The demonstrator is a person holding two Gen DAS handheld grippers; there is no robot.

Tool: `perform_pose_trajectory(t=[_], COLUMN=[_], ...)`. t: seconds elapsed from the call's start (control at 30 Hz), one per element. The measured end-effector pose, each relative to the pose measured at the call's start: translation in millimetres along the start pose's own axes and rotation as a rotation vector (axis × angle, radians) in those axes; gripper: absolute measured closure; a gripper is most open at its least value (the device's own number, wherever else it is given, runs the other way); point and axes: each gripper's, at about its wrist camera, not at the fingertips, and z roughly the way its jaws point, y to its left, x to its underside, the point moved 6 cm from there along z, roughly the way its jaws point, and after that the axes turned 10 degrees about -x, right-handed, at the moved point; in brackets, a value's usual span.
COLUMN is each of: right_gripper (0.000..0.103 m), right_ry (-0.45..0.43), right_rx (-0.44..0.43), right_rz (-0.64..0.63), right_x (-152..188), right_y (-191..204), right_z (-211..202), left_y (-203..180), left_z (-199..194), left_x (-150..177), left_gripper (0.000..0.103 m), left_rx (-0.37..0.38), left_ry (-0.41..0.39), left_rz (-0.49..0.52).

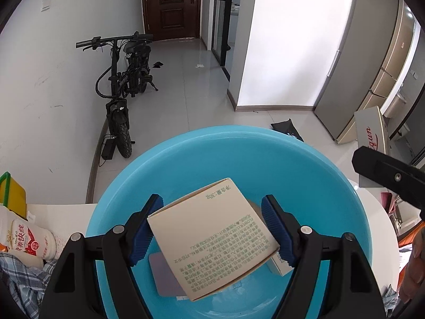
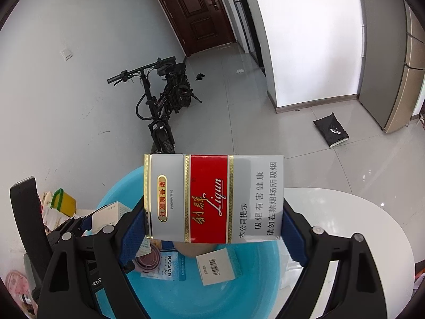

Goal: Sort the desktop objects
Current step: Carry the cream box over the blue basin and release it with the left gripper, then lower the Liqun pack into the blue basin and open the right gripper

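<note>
Right wrist view: white table (image 2: 345, 226), grey tiled floor (image 2: 265, 133), brown door (image 2: 196, 13)

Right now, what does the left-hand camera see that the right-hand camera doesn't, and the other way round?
Only the left wrist view shows the printed face of the beige box clamped in the left gripper, and a white drink bottle beside the basin.

Only the right wrist view shows the front of the red and silver cigarette pack clamped in the right gripper, and a barcode label lying in the basin.

Both show the blue basin, the black bicycle and the brown door.
</note>
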Motion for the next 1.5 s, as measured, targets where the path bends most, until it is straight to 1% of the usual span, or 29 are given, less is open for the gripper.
perform_pose_trajectory(t=[0.07,0.17,0.27,0.37,0.53,0.67,0.8,1.07,1.13,1.23,1.33,1.5], right_gripper=[0.016,0.016,0.016,0.016,0.016,0.016,0.016,0.016,0.016,0.016,0.016,0.015], right_ry=[0.022,0.027,0.028,0.028,0.029,0.029,0.031,0.072,0.086,0.109,0.121,0.128], right_rx=[-0.004,0.008,-0.003,0.003,0.012,0.014,0.013,0.008,0.012,0.008,0.007,-0.005], right_rz=[-0.008,-0.017,0.009,0.011,0.005,-0.007,-0.022,-0.049,-0.055,-0.063,-0.067,-0.074], right_x=[2,2,3,4,5,5,5,12,13,16,19,21], right_y=[-2,-5,-7,-8,-9,-3,7,23,25,29,30,31], right_z=[5,9,12,14,14,13,18,46,54,65,71,75], left_y=[-4,-9,-7,-2,15,31,41,45,46,41,37,34], left_z=[2,4,4,1,-7,-14,-18,-12,-8,-2,4,9], left_x=[0,4,7,7,8,8,12,20,22,26,31,35], left_gripper=[0.024,0.023,0.012,0.011,0.011,0.011,0.011,0.011,0.011,0.011,0.011,0.012], left_rx=[0.012,0.044,0.006,0.002,0.006,0.013,0.002,-0.024,-0.016,0.015,-0.002,0.015], left_ry=[0.001,0.013,0.003,-0.006,-0.007,-0.006,-0.014,-0.009,-0.004,0.014,0.025,0.030], left_rz=[0.000,0.001,0.004,0.009,-0.026,-0.062,-0.063,-0.008,0.002,0.032,0.079,0.081])
